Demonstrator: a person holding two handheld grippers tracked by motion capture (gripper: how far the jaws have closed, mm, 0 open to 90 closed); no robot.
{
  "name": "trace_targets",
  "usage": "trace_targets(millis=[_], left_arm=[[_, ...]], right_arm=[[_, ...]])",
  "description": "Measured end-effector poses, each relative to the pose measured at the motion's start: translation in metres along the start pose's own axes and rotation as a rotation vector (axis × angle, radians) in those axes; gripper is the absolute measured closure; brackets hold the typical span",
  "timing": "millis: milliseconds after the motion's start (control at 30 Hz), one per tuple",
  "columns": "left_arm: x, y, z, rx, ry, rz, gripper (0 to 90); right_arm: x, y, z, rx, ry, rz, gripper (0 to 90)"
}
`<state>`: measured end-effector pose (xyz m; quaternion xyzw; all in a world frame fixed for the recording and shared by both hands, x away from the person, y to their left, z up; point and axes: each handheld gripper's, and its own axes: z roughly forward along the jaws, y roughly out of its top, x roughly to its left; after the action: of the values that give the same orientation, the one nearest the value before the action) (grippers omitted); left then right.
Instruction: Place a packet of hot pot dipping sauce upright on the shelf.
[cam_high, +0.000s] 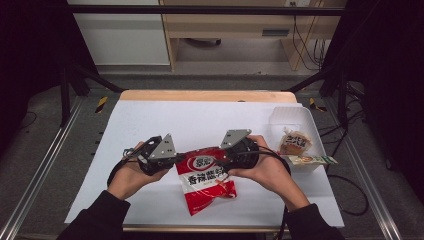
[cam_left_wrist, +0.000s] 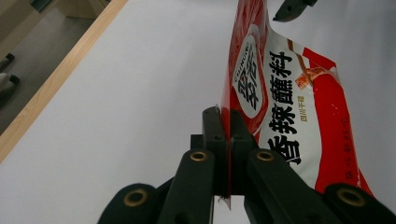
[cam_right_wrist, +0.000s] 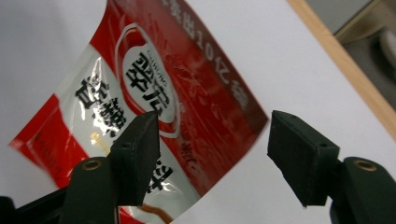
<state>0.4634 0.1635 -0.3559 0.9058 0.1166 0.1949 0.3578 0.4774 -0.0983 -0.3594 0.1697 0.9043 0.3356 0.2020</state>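
A red and white snack packet (cam_high: 207, 182) with black lettering hangs between my two grippers above the white table sheet (cam_high: 150, 120). My left gripper (cam_high: 177, 160) is shut on the packet's upper left edge. In the left gripper view the jaws (cam_left_wrist: 224, 140) pinch the thin red edge of the packet (cam_left_wrist: 280, 102), which stands edge-on. My right gripper (cam_high: 225, 161) sits at the packet's upper right with its jaws open. In the right gripper view the gripper (cam_right_wrist: 217, 154) frames the packet's (cam_right_wrist: 187, 93) red corner, which lies just beyond the pads without touching them.
A white tray (cam_high: 300, 117) stands at the table's right side with a small snack bag (cam_high: 295, 142) in it. Another packet (cam_high: 312, 160) lies across the tray's near rim. The table's wooden far edge (cam_high: 205, 95) runs behind the sheet.
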Motion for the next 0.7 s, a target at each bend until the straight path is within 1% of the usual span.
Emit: trace_targets(millis=[67,100,167,200,233,267,300,333,433,567,633,667,700], left_arm=[[0.000,0.002,-0.001,-0.001,-0.001,0.005,90.0],[0.000,0.003,-0.002,-0.002,-0.002,0.009,90.0],[-0.001,0.004,-0.002,-0.004,-0.003,0.012,90.0],[-0.001,0.004,-0.003,-0.007,-0.006,0.013,90.0],[-0.001,0.004,-0.003,-0.007,-0.006,0.013,90.0],[-0.001,0.005,-0.004,-0.009,-0.007,0.016,90.0],[-0.002,0.005,-0.004,-0.012,-0.009,0.014,90.0],[-0.002,0.005,-0.004,-0.012,-0.009,0.014,90.0],[-0.002,0.007,-0.006,-0.016,-0.013,0.019,90.0],[-0.002,0.008,-0.007,-0.017,-0.016,0.023,90.0],[-0.002,0.008,-0.008,-0.021,-0.017,0.016,90.0],[-0.001,0.008,-0.008,-0.023,-0.017,0.014,90.0],[-0.001,0.008,-0.008,-0.023,-0.017,0.014,90.0]], right_arm=[[-0.001,0.002,0.000,0.019,0.027,-0.006,38.1],[-0.001,0.003,0.000,0.016,0.035,-0.008,42.4],[-0.002,0.006,-0.002,0.022,0.049,-0.017,47.6],[-0.003,0.007,-0.003,0.027,0.054,-0.028,53.0],[-0.003,0.007,-0.003,0.027,0.054,-0.028,53.0],[-0.003,0.009,-0.003,0.035,0.068,-0.038,57.9],[-0.003,0.009,-0.004,0.037,0.072,-0.039,61.6],[-0.003,0.009,-0.004,0.037,0.072,-0.039,61.6],[-0.001,0.013,-0.004,0.048,0.095,-0.062,70.0],[0.000,0.017,-0.005,0.061,0.112,-0.072,76.7],[0.001,0.019,-0.006,0.073,0.116,-0.079,81.2],[0.001,0.020,-0.006,0.082,0.123,-0.091,84.3],[0.001,0.020,-0.006,0.082,0.123,-0.091,84.3]])
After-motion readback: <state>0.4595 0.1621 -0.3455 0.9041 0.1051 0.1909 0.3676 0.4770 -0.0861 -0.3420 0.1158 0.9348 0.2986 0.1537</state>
